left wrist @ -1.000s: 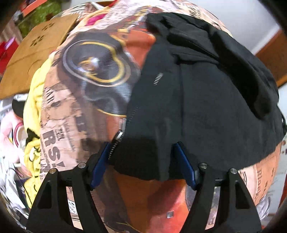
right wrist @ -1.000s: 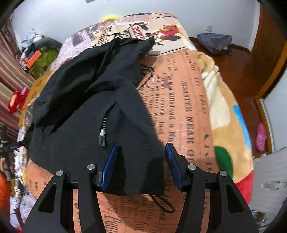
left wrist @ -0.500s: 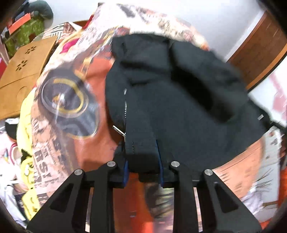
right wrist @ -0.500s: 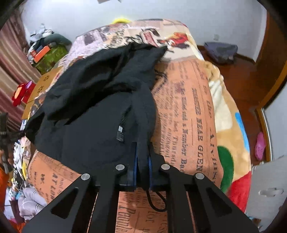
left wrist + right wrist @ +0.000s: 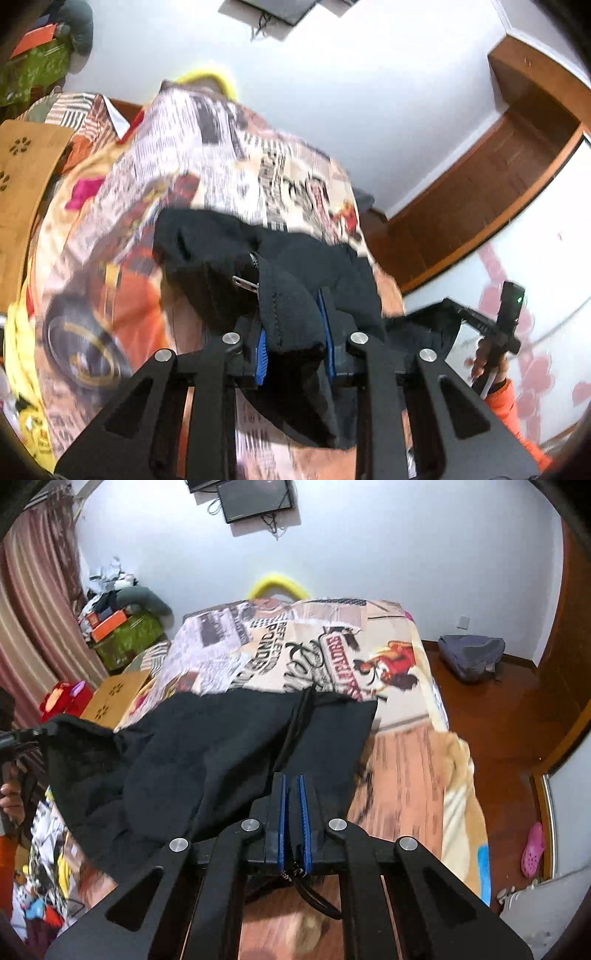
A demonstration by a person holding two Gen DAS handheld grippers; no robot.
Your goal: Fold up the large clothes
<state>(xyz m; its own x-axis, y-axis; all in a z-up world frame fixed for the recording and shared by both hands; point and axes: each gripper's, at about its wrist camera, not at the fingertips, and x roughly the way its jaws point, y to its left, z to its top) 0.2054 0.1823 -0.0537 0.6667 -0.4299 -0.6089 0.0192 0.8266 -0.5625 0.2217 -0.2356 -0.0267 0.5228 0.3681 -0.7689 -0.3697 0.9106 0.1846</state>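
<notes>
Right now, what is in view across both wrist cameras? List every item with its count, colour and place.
Black zip-up garment: one, black, lifted over the bed, gripped at two points.
Blanket: one, newspaper print in orange and cream, covering the bed.
Wooden board: one, tan with cut-out holes, beside the bed's far-left side.
Backpack: one, grey, on the floor by the far wall.
Screen: one, dark, mounted on the far wall.
Pink shoe: one, on the floor at right.
Left gripper: black with blue pads, shut on a thick fold.
Right gripper: black with blue pads, shut on an edge.
</notes>
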